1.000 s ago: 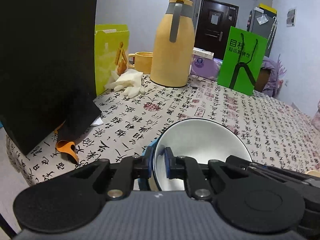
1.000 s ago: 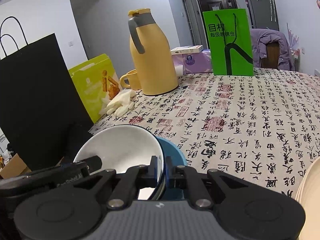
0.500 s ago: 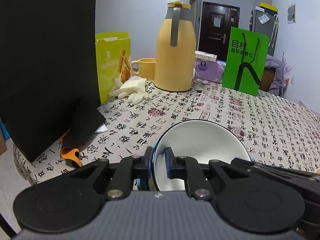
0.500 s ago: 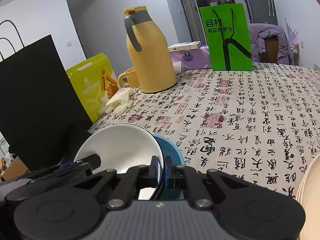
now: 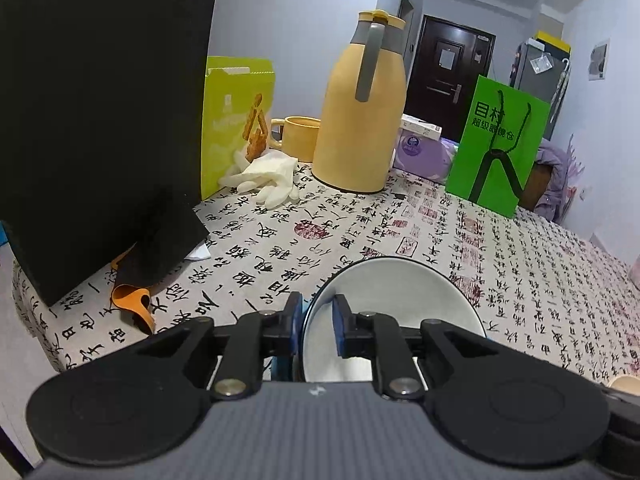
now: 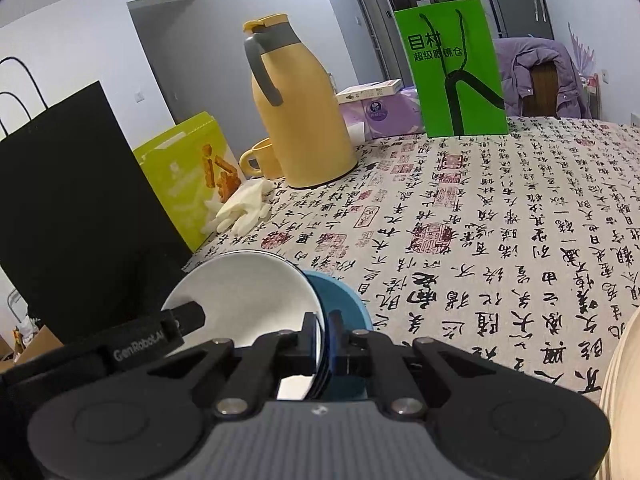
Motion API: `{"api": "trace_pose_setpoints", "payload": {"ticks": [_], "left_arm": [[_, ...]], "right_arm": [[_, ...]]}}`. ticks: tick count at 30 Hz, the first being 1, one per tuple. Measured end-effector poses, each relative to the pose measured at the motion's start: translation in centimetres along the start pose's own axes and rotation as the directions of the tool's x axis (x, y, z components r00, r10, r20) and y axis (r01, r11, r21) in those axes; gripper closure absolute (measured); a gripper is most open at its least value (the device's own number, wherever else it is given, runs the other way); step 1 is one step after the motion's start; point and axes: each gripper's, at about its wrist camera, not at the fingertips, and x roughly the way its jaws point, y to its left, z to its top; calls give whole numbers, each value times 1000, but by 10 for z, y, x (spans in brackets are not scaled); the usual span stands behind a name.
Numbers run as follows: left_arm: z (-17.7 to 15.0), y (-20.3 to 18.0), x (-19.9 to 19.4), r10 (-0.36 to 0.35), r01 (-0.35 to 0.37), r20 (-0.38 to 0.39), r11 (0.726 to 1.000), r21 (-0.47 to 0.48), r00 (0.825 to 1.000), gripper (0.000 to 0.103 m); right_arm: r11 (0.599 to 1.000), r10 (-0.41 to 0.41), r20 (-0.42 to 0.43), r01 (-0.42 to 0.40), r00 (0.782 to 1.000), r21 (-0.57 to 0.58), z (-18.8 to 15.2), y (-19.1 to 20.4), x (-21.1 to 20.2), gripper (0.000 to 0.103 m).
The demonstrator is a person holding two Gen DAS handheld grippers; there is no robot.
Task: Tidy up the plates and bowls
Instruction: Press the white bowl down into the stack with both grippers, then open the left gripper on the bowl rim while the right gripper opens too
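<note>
A bowl [image 5: 396, 304], white inside and blue outside [image 6: 340, 300], is held tilted on edge just above the patterned tablecloth [image 6: 480, 208]. My left gripper [image 5: 317, 320] straddles the bowl's left rim. Its jaws are opening, and a thin gap shows between the pads and the rim. My right gripper [image 6: 322, 340] is shut on the opposite rim, with one finger inside the bowl and one on the blue outside. One of the left gripper's fingers [image 6: 188, 316] shows inside the bowl in the right wrist view.
A black paper bag [image 5: 92, 120] stands at the left, an orange piece [image 5: 132, 300] at its foot. Farther back are a yellow-green box [image 5: 236, 120], white gloves [image 5: 268, 176], a yellow mug [image 5: 300, 136], a yellow thermos jug [image 5: 360, 120] and a green bag [image 5: 496, 148]. A cream plate edge [image 6: 624, 392] lies at right.
The left gripper's pads have spread a little away from the bowl's rim. The right gripper keeps its grip, and the bowl stays in about the same place.
</note>
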Motion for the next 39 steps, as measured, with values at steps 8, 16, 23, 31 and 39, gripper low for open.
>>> {"api": "trace_pose_setpoints", "payload": {"ticks": [8, 16, 23, 31, 39], "left_arm": [[7, 2, -21, 17, -15, 131, 1000, -20, 991, 85], [10, 19, -5, 8, -7, 27, 999, -51, 1000, 87], [9, 18, 4, 6, -6, 8, 999, -33, 1000, 93], [9, 12, 11, 39, -39, -2, 999, -1, 999, 93], [12, 11, 15, 45, -45, -18, 999, -2, 999, 93]], "right_arm": [[1000, 12, -10, -11, 1000, 13, 1, -2, 0, 96], [999, 24, -14, -23, 1000, 30, 2, -4, 1, 96], [995, 49, 16, -50, 999, 88, 2, -10, -1, 94], [996, 32, 18, -33, 999, 78, 3, -6, 2, 94], [992, 71, 18, -73, 997, 103, 7, -12, -3, 90]]}}
